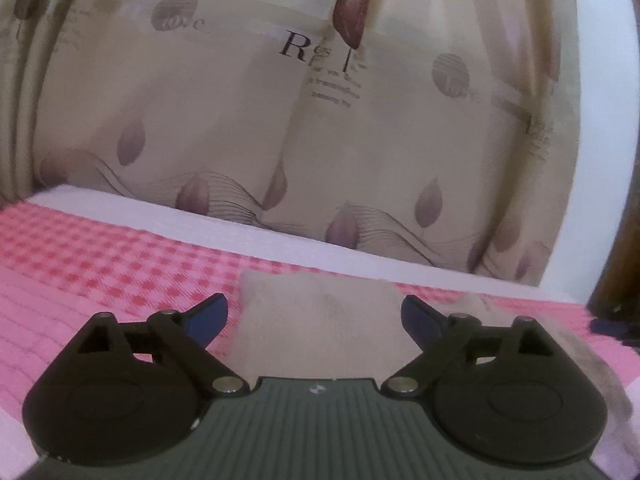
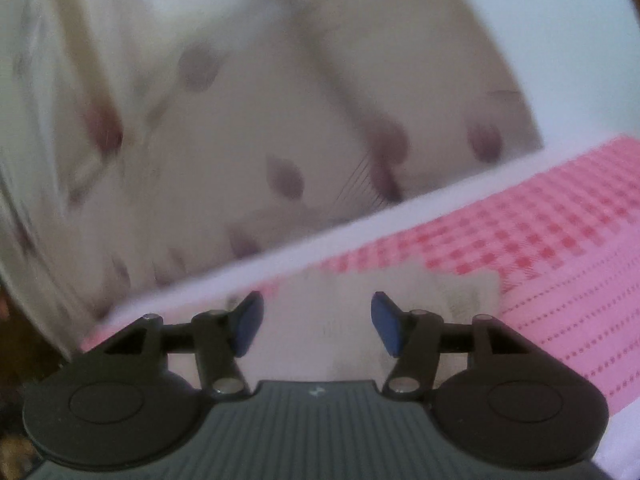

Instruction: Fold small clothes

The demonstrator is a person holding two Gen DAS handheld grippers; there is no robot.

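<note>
Cream fabric, a small folded garment (image 1: pixel 316 320), is laid flat on the pink checked cover (image 1: pixel 100 264) near the bed's far edge, below a leaf-printed curtain (image 1: pixel 240 128). It is seen just ahead of the left gripper (image 1: pixel 315 312), whose jaws are spread wide with nothing pressed between the blue pads (image 1: pixel 208 318). The right gripper (image 2: pixel 317 322) is held tilted above the same cloth (image 2: pixel 340 320), jaws parted and empty. Both appear to have been released so the fold is left undisturbed.

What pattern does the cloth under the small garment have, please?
Pink-and-red gingham checks on the bed cover; clearest in the left wrist view.
</note>
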